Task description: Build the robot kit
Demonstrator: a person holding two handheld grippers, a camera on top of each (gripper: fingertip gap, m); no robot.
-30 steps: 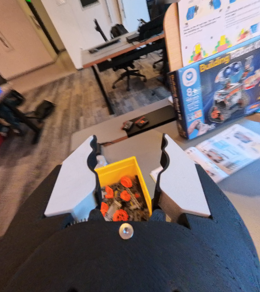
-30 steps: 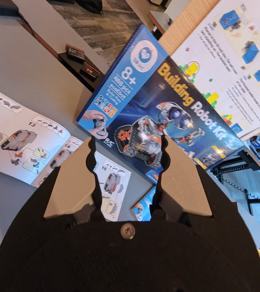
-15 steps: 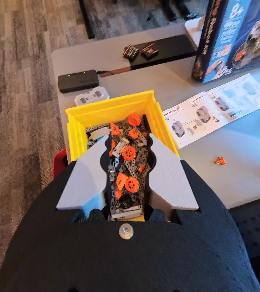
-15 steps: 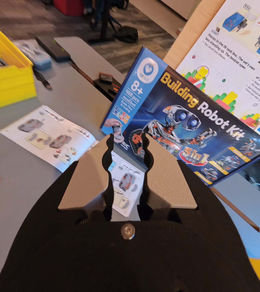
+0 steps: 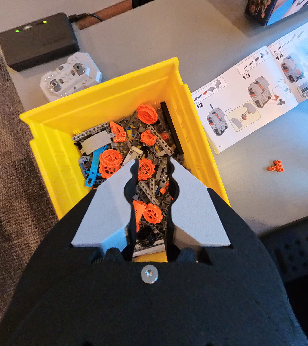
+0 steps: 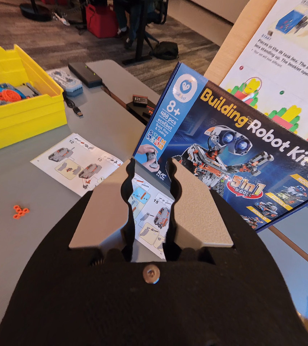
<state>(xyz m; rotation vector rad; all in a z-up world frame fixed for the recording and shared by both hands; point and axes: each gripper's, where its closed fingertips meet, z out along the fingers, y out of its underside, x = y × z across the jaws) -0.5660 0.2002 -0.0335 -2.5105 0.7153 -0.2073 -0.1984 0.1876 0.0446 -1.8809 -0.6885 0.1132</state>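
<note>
My left gripper (image 5: 152,160) hangs over a yellow bin (image 5: 100,97) full of grey, black and orange building parts, its jaws a little apart and empty. An orange gear wheel (image 5: 145,169) lies just below the fingertips. My right gripper (image 6: 151,160) is also partly open and empty, above an open instruction booklet (image 6: 74,164) and facing a blue robot kit box (image 6: 224,149) that stands upright. The bin (image 6: 27,116) shows at the left of the right wrist view. A small orange piece (image 5: 276,166) lies alone on the grey table, and also shows in the right wrist view (image 6: 20,211).
A white controller (image 5: 70,76) and a black device with green lights (image 5: 37,41) lie behind the bin. The booklet (image 5: 243,104) lies right of it. A loose USB cable (image 6: 74,108) lies by the bin, and a printed poster board (image 6: 280,65) stands behind the box. Left tips to right tips: about 40 cm. About 12 cm separates my left fingertips from the orange gear wheel (image 5: 145,169). The small orange piece (image 5: 276,166) is about equally far from each gripper, around 25 cm. Seen from the right wrist view (image 6: 20,209) as well.
My left gripper has tipped down and come in over the bin, its jaws narrowing. My right gripper has pulled back and turned left, its jaws also narrower than one second ago.
</note>
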